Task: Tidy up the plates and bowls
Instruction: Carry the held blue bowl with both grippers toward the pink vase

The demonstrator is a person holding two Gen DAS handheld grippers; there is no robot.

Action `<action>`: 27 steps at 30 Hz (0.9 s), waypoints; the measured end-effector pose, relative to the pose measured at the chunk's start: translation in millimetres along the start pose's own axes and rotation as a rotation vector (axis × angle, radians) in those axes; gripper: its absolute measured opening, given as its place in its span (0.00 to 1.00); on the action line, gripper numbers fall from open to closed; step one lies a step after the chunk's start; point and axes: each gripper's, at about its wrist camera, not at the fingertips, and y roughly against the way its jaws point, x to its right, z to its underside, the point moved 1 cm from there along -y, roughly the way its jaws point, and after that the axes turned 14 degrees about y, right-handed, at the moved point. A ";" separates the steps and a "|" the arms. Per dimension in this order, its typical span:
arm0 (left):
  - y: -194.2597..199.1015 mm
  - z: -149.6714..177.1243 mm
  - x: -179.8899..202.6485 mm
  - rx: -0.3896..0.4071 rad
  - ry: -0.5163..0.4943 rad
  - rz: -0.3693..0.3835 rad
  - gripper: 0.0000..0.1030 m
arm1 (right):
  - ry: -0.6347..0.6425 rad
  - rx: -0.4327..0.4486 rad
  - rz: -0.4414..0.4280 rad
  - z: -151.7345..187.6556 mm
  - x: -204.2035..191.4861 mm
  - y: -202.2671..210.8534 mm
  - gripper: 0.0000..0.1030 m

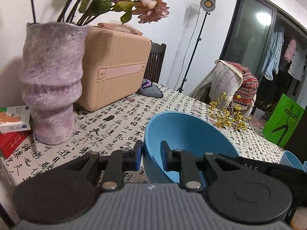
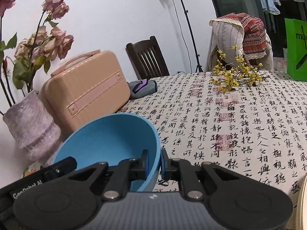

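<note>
Above the calligraphy-print counter [image 2: 230, 124], a blue bowl [image 1: 184, 134] hangs tilted, held by both tongs at once and clear of the cloth. The left tongs [image 1: 151, 156] are closed on the bowl's left rim, one pad outside the wall and one inside. The right tongs [image 2: 154, 162] pinch the opposite rim the same way, one pad in the hollow and one against the outer wall.

Judging by its matte, even surface and thin wall, the bowl is probably light plastic or similar: stiff enough to keep its shape under a pinch, not very fragile, yet smooth enough to slip if the pads loosen. The rim is the sensible place to hold it, since the wall there is narrow enough for the pads to bite from both sides, and two opposite holds keep it from swinging.

To the left stand a mauve vase [image 1: 49, 84] of dried flowers and a peach case [image 1: 115, 67], both near the bowl's path. A sprig of yellow blossoms [image 2: 236, 76] lies farther off across the counter. At the right edge of the left wrist view, a paler blue vessel [image 1: 291, 160] shows partly; what it is I cannot tell.
</note>
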 end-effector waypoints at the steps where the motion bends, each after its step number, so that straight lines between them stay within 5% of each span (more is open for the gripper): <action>1: 0.3 0.6 -2.0 0.000 0.003 0.000 0.20 | -0.001 -0.003 -0.003 2.3 -2.1 -1.1 0.12; 27: 10.4 34.5 -41.4 -0.019 0.054 0.020 0.20 | 0.005 -0.046 -0.018 45.3 -15.8 -8.2 0.12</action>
